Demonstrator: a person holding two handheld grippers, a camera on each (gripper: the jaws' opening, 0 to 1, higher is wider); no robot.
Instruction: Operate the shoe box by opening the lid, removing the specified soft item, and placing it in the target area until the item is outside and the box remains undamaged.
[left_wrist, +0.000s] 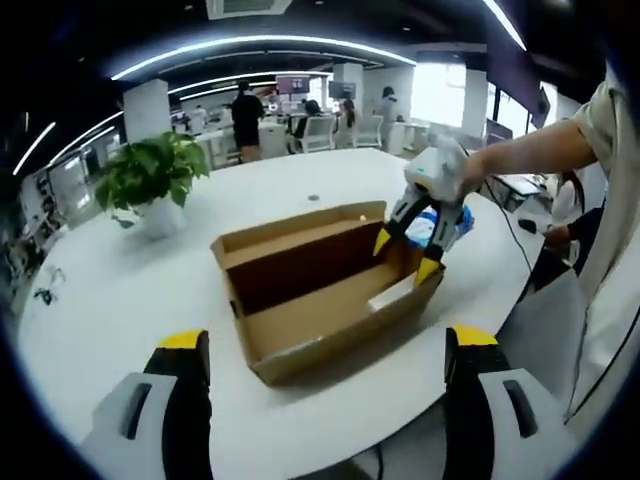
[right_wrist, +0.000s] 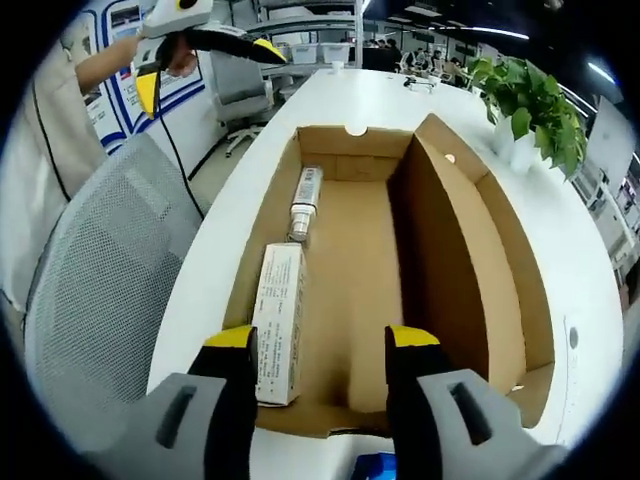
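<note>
The brown cardboard shoe box (left_wrist: 320, 300) sits open on the round white table (left_wrist: 110, 300), its lid (right_wrist: 490, 260) folded back. The left gripper (left_wrist: 325, 350) hangs released just short of the box's near corner, jaws spread wide with nothing between them. The right gripper (right_wrist: 320, 345) hovers over the box's end wall, jaws parted and empty. Directly ahead of its left jaw, a long white carton (right_wrist: 278, 320) lies on the box floor, with a small white tube (right_wrist: 305, 200) beyond it. A potted green plant (left_wrist: 150, 180) stands well beyond the box.
</note>
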